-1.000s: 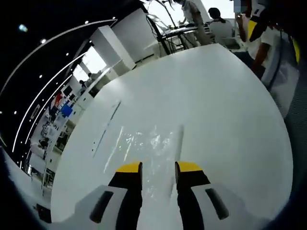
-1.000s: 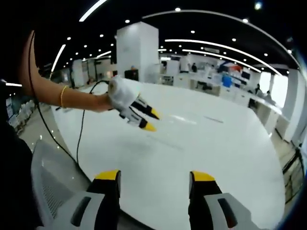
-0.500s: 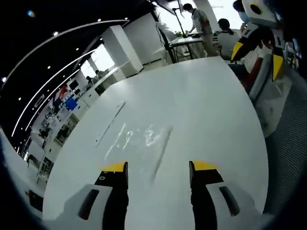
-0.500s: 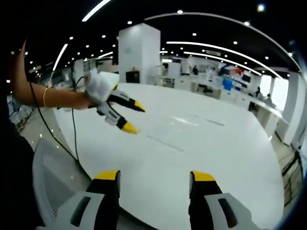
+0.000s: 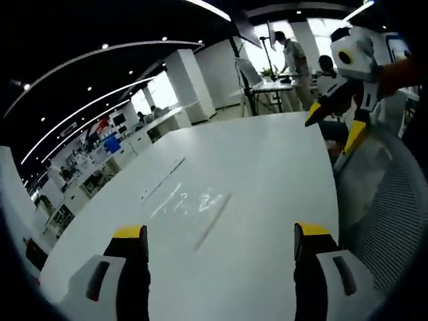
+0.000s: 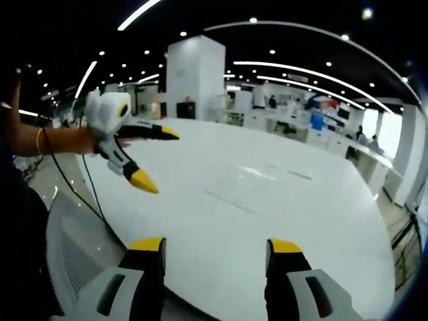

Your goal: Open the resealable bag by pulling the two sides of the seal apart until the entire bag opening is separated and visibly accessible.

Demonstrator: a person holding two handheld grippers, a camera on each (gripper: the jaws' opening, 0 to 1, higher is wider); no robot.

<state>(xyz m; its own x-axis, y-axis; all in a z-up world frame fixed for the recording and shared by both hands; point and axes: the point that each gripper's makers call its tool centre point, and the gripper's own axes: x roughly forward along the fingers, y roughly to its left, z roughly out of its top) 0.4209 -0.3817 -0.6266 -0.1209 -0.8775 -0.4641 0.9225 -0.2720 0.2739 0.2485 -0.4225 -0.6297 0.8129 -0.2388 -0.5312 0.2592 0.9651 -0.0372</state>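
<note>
The clear resealable bag (image 5: 190,206) lies flat on the white table (image 5: 267,174), its seal strip a thin line along its right side. My left gripper (image 5: 221,234) is held back from the bag, above the table's near edge, jaws wide open and holding nothing. In the right gripper view the bag (image 6: 249,184) is a faint sheen on the table (image 6: 321,221), well beyond my open, empty right gripper (image 6: 216,245). The left gripper (image 6: 157,158) hangs in the air at the left of that view, held by a hand. The right gripper (image 5: 334,124) shows open at the upper right.
A grey mesh chair (image 5: 391,200) stands at the table's near edge, also seen as the chair (image 6: 67,254) at lower left. A cable (image 6: 80,184) trails from the left hand. People stand at a desk (image 5: 294,57) beyond the table. A thin strip (image 5: 162,178) lies beyond the bag.
My left gripper has drawn back from the bag, where its jaws stood close over it, and has opened wide. The right gripper has stayed open and nearly still.
</note>
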